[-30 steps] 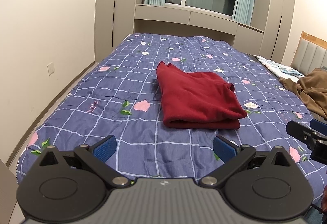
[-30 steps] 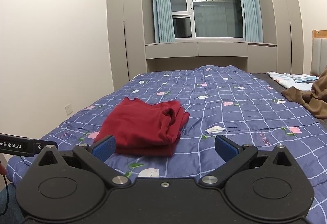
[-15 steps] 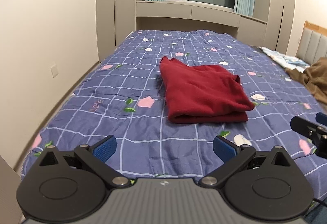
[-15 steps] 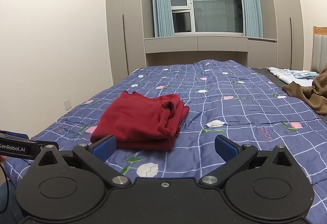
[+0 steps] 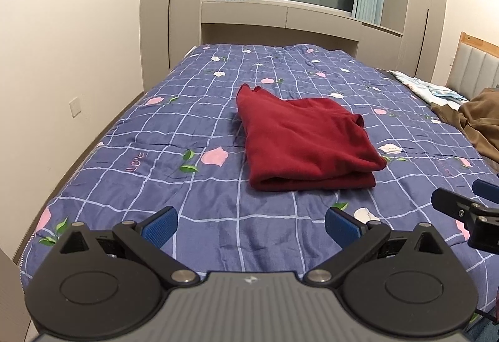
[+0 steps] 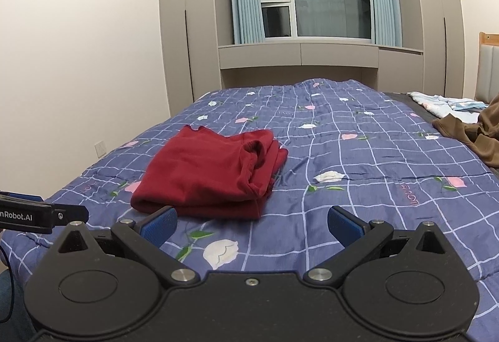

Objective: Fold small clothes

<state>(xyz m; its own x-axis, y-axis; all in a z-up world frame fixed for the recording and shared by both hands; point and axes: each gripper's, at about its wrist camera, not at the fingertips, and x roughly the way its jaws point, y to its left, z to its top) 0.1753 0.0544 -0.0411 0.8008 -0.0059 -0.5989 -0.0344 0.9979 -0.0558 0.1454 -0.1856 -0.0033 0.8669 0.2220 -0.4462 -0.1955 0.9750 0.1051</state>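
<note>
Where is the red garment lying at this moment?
The red garment lies folded on the blue checked quilt, near the middle of the left wrist view and left of centre in the right wrist view, well apart from the brown cloth at the right edge.

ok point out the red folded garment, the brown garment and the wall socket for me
red folded garment (image 5: 299, 139), left wrist view, middle of its top layer
brown garment (image 6: 480, 136), right wrist view, on the crumpled heap at the right edge
wall socket (image 5: 75, 105), left wrist view, centre of the plate

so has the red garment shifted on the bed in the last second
No. The folded red garment keeps its place against the pink flower print on the quilt; only the cameras tilt. Both grippers are open, off it.
</note>
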